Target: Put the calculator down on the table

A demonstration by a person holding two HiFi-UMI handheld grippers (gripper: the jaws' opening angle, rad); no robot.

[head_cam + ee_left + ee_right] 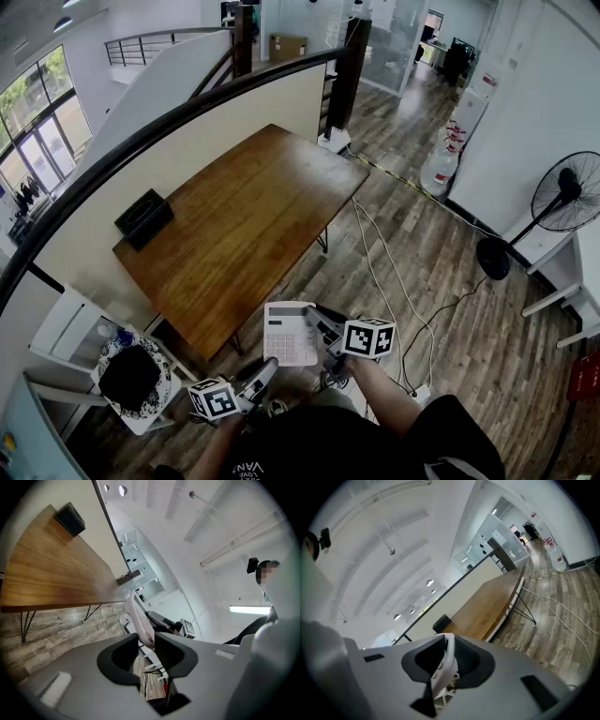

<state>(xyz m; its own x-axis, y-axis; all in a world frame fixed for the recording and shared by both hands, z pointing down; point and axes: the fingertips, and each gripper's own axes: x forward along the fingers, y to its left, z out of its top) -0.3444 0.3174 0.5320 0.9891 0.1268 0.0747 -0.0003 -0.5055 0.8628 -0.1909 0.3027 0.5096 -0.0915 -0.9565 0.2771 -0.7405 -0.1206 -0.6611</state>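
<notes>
A white calculator hangs in the air just off the near corner of the long wooden table, keys up. My left gripper is shut on its near edge from below left. My right gripper is shut on its right edge. In the left gripper view the calculator shows edge-on between the dark pads of the left gripper, with the table off to the left. In the right gripper view the right gripper clamps the white calculator, and the table lies ahead.
A black box sits at the table's far left end beside the low wall and dark railing. A white chair with a dark item stands at lower left. Cables run over the wood floor; a standing fan is at right.
</notes>
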